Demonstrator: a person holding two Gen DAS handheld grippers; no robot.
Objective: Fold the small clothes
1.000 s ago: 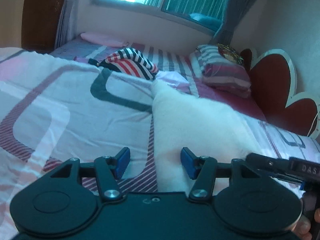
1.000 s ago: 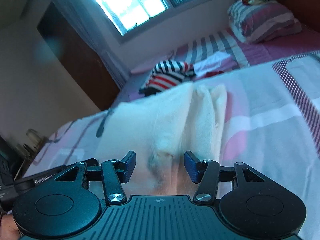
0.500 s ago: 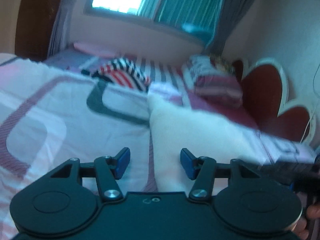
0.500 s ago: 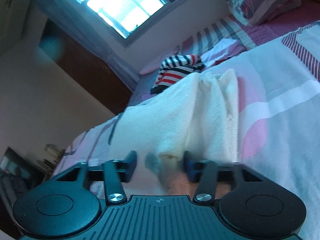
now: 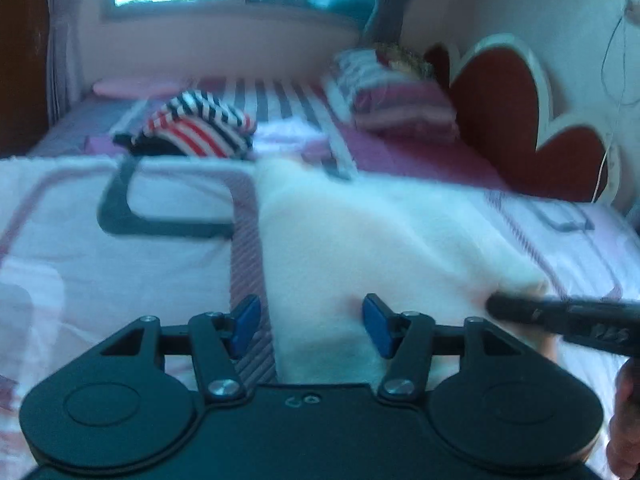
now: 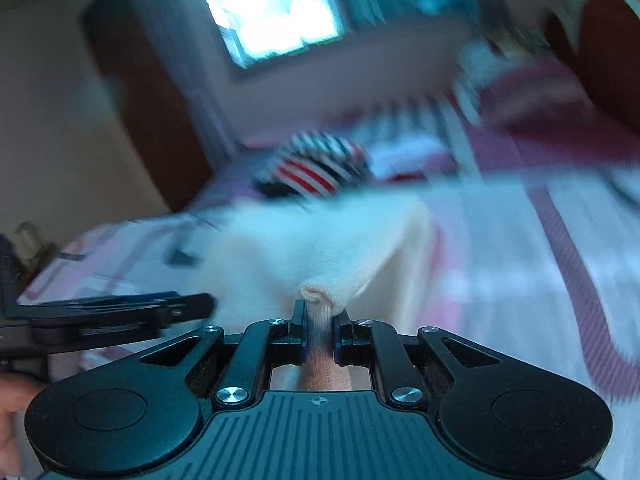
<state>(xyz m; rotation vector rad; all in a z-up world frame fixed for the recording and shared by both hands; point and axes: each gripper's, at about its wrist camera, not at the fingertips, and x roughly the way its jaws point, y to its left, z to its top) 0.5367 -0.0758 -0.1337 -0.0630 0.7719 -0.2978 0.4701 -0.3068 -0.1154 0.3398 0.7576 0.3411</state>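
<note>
A cream-white garment lies spread on a pink-and-white patterned bedspread at the near edge of the bed, as a person works it with a gripper in each hand. The right gripper has just been closing and now pinches a bunched fold of the garment's near edge between its blue pads, a small roll of fabric puckering up just ahead of the fingertips. The cloth rises in a ridge from the bedspread toward this grip. The left gripper hangs over the garment's near left corner with its jaws apart; the cloth lies between and beneath the blue pads, which do not press on it, and the left pad sits over a striped band of the bedspread just beside the garment's left edge. In the left wrist view, the right gripper's dark fingers reach in from the right onto the garment's near right corner. Farther back on the bed, well apart from the garment, sits a red, white and navy striped bundle of clothing. A striped pillow rests by the heart-shaped headboard. Both views are motion-blurred.
</note>
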